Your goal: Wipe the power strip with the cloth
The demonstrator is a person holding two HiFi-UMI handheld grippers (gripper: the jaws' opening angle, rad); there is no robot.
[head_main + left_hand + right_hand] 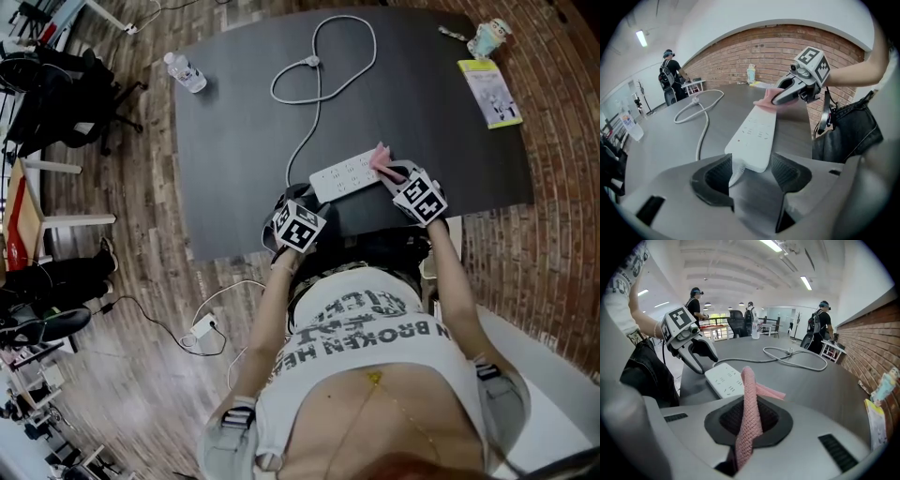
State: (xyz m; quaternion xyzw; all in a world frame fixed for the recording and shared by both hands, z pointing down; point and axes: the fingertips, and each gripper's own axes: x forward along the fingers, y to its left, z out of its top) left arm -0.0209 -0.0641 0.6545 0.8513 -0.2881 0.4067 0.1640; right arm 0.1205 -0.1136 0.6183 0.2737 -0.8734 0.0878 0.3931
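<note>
left gripper [302,197] pins one end of the power strip [349,174], which lies crosswise near the table [234,141] edge. right gripper [396,174], clamped on the pink cloth [381,157], meets its other end.

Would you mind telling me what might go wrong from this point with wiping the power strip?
1. The left gripper holds only the near end of the power strip, so a sideways push from wiping may swivel it or slip it free.
2. The right gripper pinches the cloth as a narrow fold, so the bare jaw tips might rub the strip instead of the cloth.
3. If the strip shifts, its cable, lying loose on the table, could drag along.
</note>
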